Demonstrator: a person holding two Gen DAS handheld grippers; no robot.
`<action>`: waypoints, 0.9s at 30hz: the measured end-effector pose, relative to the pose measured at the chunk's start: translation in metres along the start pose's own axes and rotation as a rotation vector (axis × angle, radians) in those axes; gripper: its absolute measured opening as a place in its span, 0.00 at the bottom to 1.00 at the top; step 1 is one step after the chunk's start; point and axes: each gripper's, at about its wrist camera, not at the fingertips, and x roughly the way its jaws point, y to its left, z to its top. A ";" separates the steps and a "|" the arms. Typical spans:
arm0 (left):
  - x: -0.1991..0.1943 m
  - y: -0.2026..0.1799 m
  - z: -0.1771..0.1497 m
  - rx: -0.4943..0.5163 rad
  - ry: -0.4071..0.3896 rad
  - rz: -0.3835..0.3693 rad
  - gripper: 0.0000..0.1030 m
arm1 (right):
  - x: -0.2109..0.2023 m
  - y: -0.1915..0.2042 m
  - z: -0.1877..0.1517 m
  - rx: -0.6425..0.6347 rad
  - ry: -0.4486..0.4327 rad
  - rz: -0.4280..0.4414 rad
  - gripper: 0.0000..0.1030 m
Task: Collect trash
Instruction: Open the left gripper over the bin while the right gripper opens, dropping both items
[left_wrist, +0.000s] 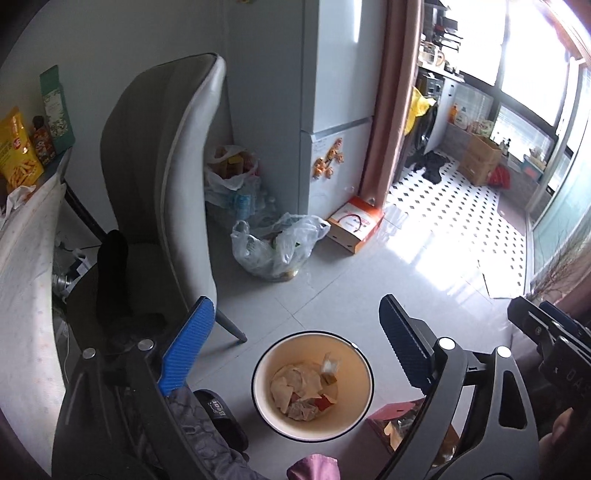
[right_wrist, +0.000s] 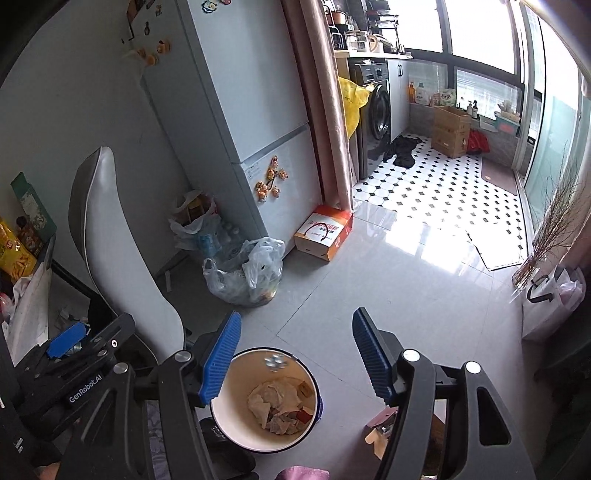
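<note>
Left wrist view: pale grey tiled floor (left_wrist: 332, 280), a grey upholstered chair (left_wrist: 162, 177), a white fridge (left_wrist: 332, 92) and a clear plastic bag of rubbish (left_wrist: 273, 247). The left gripper (left_wrist: 295, 343) hangs above the round cream waste bin (left_wrist: 354, 369) holding crumpled paper scraps (left_wrist: 295, 384); jaws spread wide, grasping nothing.

Right wrist view: the same floor runs to black-and-white tiles (right_wrist: 436, 184) by a washing machine (right_wrist: 380, 107). The right gripper (right_wrist: 295, 350) is released too, empty above the bin.

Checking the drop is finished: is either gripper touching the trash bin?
Apart. Both wrist views show the open left gripper and right gripper empty above the trash bin, with floor visible between fingers and rim.
</note>
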 end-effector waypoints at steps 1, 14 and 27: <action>-0.004 0.005 0.001 -0.007 -0.006 0.013 0.88 | -0.001 0.003 0.000 -0.002 -0.002 0.006 0.61; -0.074 0.076 0.006 -0.109 -0.114 0.141 0.95 | -0.045 0.060 -0.001 -0.078 -0.067 0.093 0.82; -0.167 0.159 -0.012 -0.234 -0.217 0.242 0.95 | -0.115 0.147 -0.022 -0.201 -0.120 0.198 0.93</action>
